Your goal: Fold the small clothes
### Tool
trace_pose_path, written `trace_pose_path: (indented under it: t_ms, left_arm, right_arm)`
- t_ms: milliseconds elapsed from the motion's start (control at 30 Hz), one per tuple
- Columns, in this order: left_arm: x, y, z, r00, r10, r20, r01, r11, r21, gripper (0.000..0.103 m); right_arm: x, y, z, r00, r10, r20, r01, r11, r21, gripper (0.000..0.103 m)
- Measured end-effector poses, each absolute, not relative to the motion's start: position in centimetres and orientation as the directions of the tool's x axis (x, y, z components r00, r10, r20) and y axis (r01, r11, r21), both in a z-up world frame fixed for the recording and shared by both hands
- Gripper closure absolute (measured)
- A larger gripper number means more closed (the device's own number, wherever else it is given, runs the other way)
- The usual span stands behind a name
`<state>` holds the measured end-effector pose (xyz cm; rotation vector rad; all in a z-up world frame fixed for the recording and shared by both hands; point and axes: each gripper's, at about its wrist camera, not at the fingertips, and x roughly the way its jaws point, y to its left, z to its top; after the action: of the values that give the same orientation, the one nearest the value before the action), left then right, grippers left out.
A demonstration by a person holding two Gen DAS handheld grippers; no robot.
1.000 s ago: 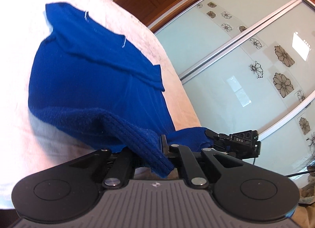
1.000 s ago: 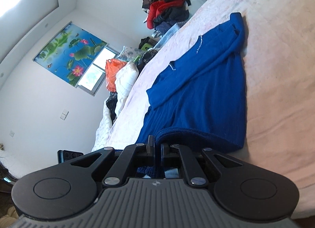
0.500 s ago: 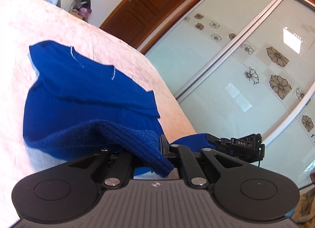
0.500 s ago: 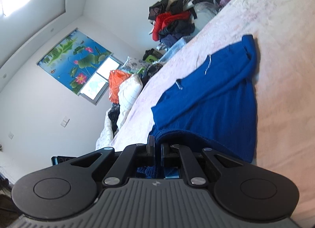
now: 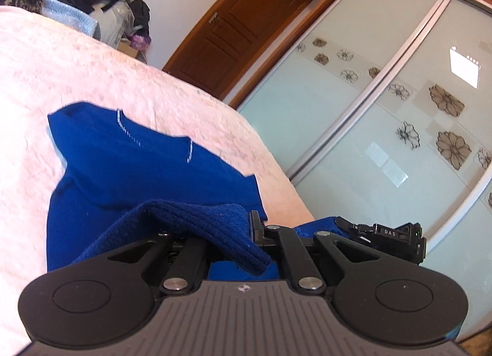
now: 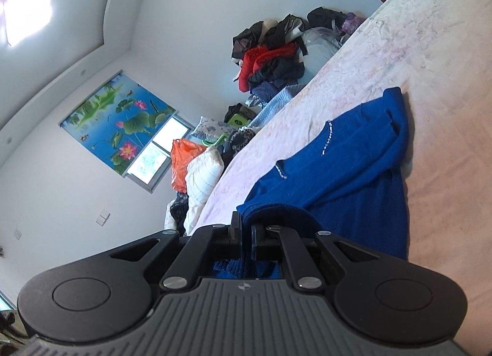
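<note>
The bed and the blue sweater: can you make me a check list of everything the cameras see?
Surface: pink bedspread, wrinkled.
Job's things: blue sweater lying on the bed, near hem lifted.
Clutter: clothes pile past the bed's far end; orange bag and white pillow beside it.
Grippers: left gripper and right gripper each shut on the hem.
Cables: nothing seen.
Surroundings: flowered wardrobe doors, wooden door, lotus blind.

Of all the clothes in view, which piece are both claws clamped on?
The blue sweater spread on the bed. The left claw and right claw each pinch its ribbed hem; the pile of clothes beyond the bed lies untouched.
</note>
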<state>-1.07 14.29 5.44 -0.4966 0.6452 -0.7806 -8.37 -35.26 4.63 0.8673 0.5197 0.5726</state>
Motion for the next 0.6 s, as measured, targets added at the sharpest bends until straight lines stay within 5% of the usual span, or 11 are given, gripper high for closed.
trace_pose_path:
  t_ms: [600]
  left_arm:
    - [4.5, 13.5, 7.2, 0.634, -0.708, -0.311, 0.469, 0.672, -0.573, 0.097]
  right_arm:
    - [-1.3, -35.2, 5.4, 0.787, 0.607, -0.11, -0.269, 0.499, 0.824, 0.092]
